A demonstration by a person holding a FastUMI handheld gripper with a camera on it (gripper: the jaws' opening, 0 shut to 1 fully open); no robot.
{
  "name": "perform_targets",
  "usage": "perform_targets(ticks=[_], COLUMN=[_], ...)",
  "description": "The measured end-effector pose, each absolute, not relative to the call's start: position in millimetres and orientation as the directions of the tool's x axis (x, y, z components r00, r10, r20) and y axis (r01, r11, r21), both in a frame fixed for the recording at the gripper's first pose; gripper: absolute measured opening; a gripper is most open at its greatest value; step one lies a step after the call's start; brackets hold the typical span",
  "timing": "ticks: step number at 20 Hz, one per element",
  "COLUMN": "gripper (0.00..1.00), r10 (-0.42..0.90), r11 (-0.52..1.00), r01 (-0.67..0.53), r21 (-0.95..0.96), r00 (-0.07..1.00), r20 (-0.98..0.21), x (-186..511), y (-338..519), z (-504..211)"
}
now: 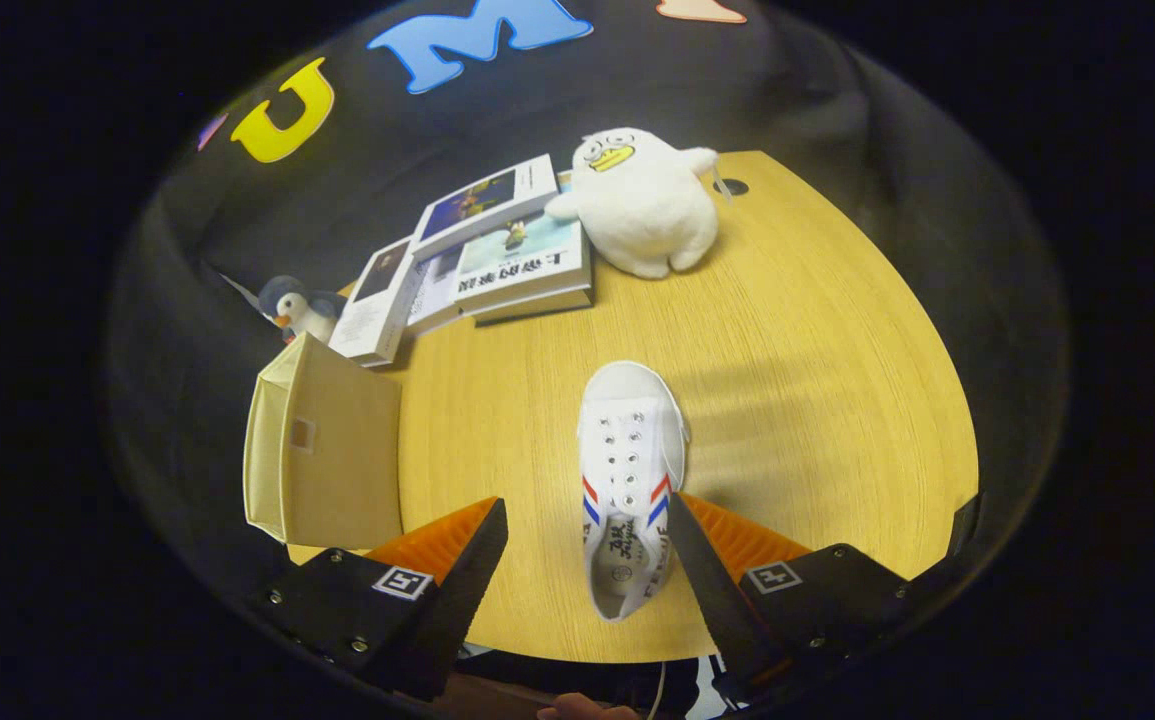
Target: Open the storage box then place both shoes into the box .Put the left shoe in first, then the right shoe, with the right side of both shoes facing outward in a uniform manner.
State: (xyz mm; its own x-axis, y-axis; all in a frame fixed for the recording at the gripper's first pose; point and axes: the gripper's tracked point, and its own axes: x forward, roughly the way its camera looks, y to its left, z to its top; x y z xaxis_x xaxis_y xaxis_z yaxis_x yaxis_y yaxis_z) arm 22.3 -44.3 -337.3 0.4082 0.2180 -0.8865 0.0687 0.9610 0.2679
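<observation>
A white canvas shoe (629, 470) with red and blue side stripes lies on the wooden table (817, 400), toe pointing away from me, heel between my fingertips. My gripper (587, 515) is open above the table; the right finger (707, 570) is close beside the shoe's heel, the left finger (457, 570) stands well apart from it. A beige fabric storage box (322, 455) stands at the table's left edge, just ahead of the left finger, with its lid side facing the shoe; whether it is open I cannot tell.
Beyond the shoe, a stack of books (497, 255) lies at the far left, with a white plush duck (642, 200) beside it. A small penguin toy (297, 308) sits behind the box. A hand (577, 710) shows below the fingers.
</observation>
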Motion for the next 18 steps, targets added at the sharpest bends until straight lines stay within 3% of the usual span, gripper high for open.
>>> perform_targets(ticks=[12,14,16,18], gripper=[0.97,0.93,0.77,0.33], r10=[0.13,0.133,0.198,0.165], r11=[0.988,0.989,0.979,0.986], r01=[0.057,0.032,0.012,-0.05], r21=[0.147,0.144,0.206,0.158], r00=[0.229,0.224,0.223,0.223], r20=[-0.965,-0.965,-0.955,-0.961], x=[16.4,21.5,25.5,24.3], y=[-79.0,-78.3,-63.8,-66.5], z=[-425.5,-433.5,-433.3,-430.2])
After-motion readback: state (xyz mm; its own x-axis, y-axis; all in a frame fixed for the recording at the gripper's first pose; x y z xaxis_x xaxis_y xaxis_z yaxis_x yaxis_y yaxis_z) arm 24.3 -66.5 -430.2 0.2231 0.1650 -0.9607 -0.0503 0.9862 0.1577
